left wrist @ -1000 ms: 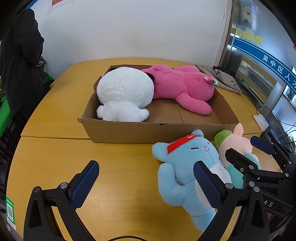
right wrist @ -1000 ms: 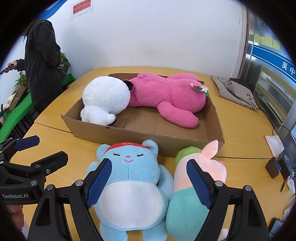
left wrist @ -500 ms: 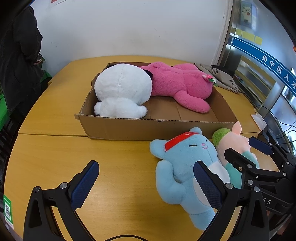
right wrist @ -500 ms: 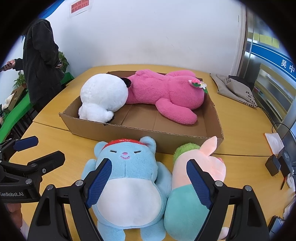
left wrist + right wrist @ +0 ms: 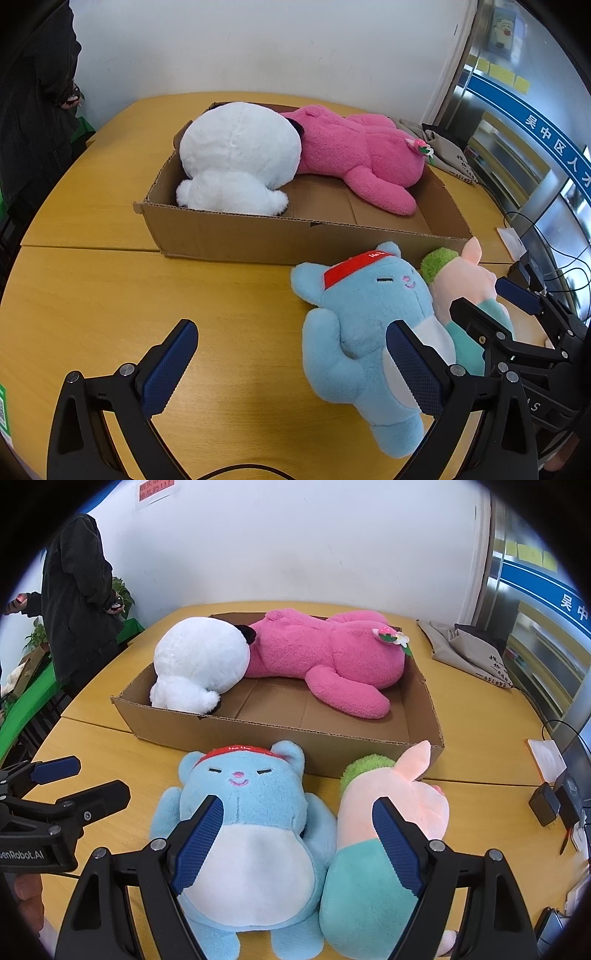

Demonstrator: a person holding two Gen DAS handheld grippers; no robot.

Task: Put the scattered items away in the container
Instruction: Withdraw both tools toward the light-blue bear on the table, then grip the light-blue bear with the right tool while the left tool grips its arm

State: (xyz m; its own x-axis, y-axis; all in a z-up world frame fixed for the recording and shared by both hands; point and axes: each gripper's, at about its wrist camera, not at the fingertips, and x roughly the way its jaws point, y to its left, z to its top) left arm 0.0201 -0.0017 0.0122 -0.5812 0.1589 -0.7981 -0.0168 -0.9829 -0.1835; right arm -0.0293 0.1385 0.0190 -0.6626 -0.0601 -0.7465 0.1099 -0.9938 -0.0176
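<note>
Two plush toys wait outside the cardboard box [image 5: 280, 734]

Both views have drawn back slightly over the last second; no toy moved, so nothing new is boxed; left gripper [image 5: 291, 365] and right gripper [image 5: 295, 840] gape wide, empty; blue bear [image 5: 243, 812] and pink pig [image 5: 402, 805] lie at 6 o'clock of the box; the pig's lower body is cut off.

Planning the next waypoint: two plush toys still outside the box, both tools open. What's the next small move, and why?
Probably lower the right tool onto the blue plush and close. It is open above that toy's belly, nothing gripped, and the cardboard box just behind has bare floor in front.
</note>
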